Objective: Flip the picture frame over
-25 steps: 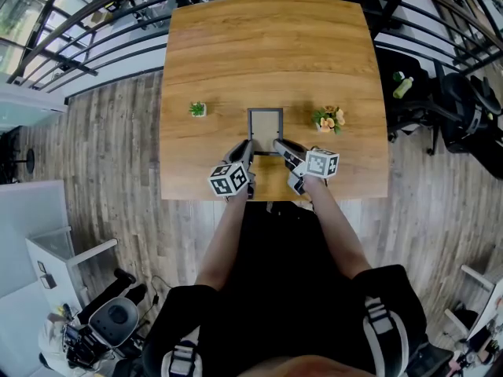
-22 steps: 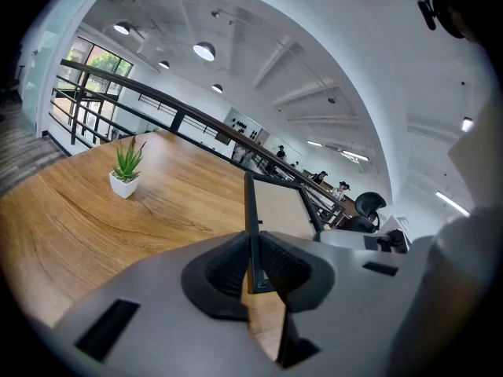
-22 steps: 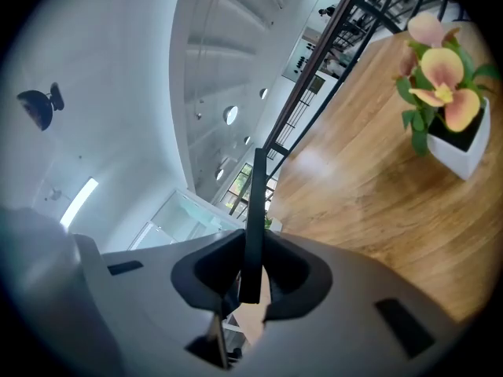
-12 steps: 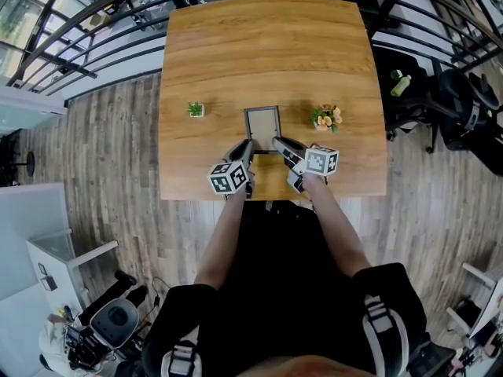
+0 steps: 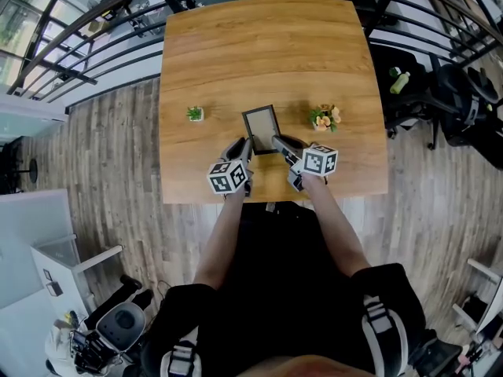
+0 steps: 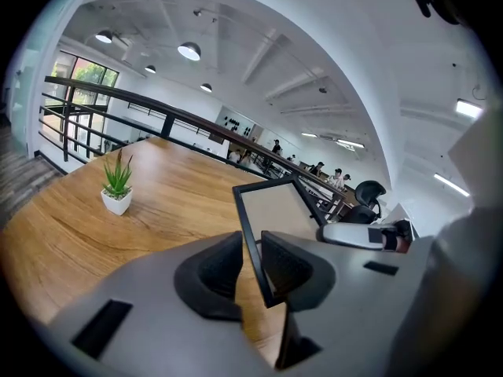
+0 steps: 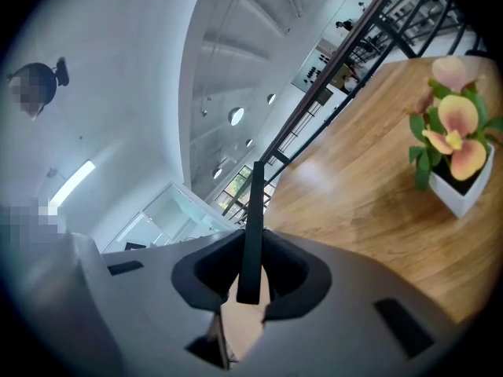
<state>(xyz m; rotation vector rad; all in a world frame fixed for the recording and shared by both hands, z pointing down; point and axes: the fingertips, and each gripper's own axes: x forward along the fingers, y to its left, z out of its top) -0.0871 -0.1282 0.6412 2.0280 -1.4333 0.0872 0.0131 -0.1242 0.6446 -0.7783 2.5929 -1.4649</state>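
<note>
The picture frame [image 5: 261,124], black-edged with a tan panel, is lifted off the wooden table [image 5: 267,45] and tilted, held at its near edge by both grippers. My left gripper [image 5: 245,149] pinches the near left corner. In the left gripper view its jaws [image 6: 253,265] are opening slightly, with the frame's black edge [image 6: 250,226] still between the pads. My right gripper [image 5: 277,142] is shut on the near right side. In the right gripper view the frame [image 7: 253,210] stands edge-on between the pads of that gripper [image 7: 251,277].
A small green plant in a white pot [image 5: 194,114] stands left of the frame, also seen in the left gripper view [image 6: 116,187]. A pot of orange flowers [image 5: 325,118] stands to the right [image 7: 456,155]. Black railings border the table's far side.
The frame has tipped up from lying flat and shifted slightly left. Both grippers rolled a little and otherwise stayed in place.
</note>
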